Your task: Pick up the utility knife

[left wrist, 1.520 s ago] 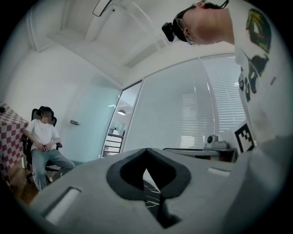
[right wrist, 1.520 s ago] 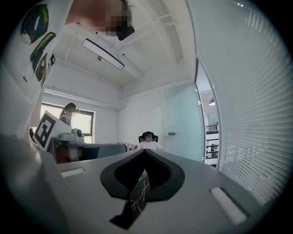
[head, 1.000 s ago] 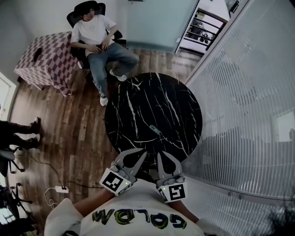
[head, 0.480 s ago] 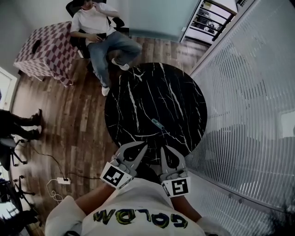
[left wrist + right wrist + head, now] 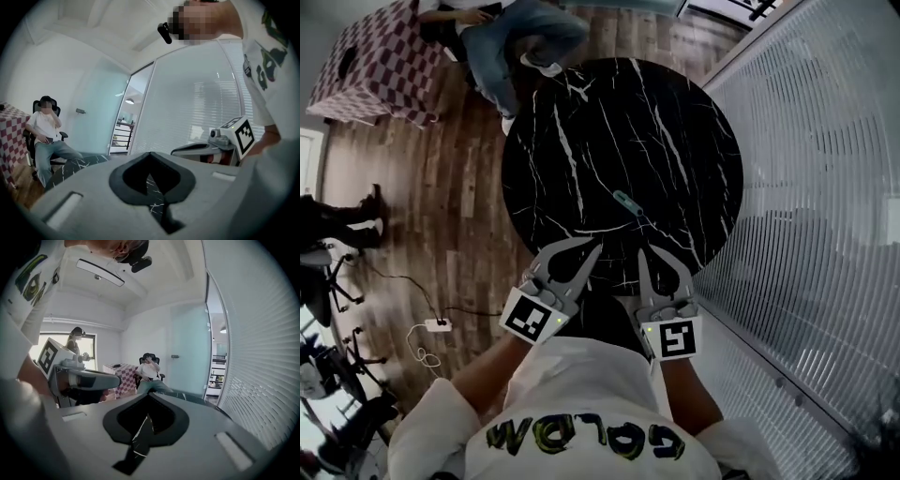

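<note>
This looks like an office meeting room: slatted blinds [image 5: 825, 187] run along a glass partition, and a frosted glass door [image 5: 101, 117] closes the far end. A person [image 5: 44, 136] sits in a black swivel chair [image 5: 35, 105] beyond a round black marble counter [image 5: 675, 122] — wood-plank floor [image 5: 441, 187] underfoot, a power strip [image 5: 438, 324] trailing its cable, a long light panel [image 5: 100, 272] overhead.

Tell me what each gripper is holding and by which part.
Nothing is held. The left gripper and right gripper are both shut and empty; the utility knife lies untouched on the table ahead of them.
</note>
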{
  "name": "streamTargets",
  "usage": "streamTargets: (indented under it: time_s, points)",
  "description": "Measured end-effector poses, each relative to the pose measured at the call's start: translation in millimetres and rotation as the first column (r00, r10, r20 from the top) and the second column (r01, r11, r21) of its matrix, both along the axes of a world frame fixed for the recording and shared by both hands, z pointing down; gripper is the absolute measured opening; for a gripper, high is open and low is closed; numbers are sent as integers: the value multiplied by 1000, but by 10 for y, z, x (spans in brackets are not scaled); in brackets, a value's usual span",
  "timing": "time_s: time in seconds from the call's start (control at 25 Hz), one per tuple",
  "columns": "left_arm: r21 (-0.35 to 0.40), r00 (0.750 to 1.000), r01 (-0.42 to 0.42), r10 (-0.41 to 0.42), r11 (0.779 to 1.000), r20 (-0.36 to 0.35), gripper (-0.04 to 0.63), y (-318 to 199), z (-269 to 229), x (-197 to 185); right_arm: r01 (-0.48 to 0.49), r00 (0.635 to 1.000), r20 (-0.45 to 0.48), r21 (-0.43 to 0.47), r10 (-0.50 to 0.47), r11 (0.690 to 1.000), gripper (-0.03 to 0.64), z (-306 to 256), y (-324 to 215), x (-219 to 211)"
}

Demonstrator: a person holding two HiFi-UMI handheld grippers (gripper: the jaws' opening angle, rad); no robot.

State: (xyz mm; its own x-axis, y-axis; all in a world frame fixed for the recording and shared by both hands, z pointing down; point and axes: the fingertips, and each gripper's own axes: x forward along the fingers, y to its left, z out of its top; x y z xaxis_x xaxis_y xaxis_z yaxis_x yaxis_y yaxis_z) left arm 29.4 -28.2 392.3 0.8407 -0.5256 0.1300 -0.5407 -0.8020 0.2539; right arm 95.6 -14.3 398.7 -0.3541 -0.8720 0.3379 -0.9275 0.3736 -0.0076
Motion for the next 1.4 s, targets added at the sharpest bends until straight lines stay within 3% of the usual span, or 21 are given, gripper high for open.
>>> streamTargets:
  time_s: [0.28, 0.6, 1.0, 1.4]
  points:
    - [-65, 999, -26, 29, 998, 41, 3, -180, 609, 90, 7, 999, -48, -87, -11, 996, 3, 652, -217, 144]
    - [-125, 998, -47, 52, 991, 39, 3, -290, 1277, 313, 49, 989, -128, -202, -76, 978, 28, 1447, -352, 281]
    - [-170, 995, -62, 75, 984, 68, 3, -413, 2058, 387, 97, 970, -177, -339, -165, 936, 71, 2376, -492, 341]
    - [-197, 994, -71, 85, 978, 65, 3, -575, 2532, 414, 134, 940, -227, -445, -256, 886, 143, 3014, -622, 342]
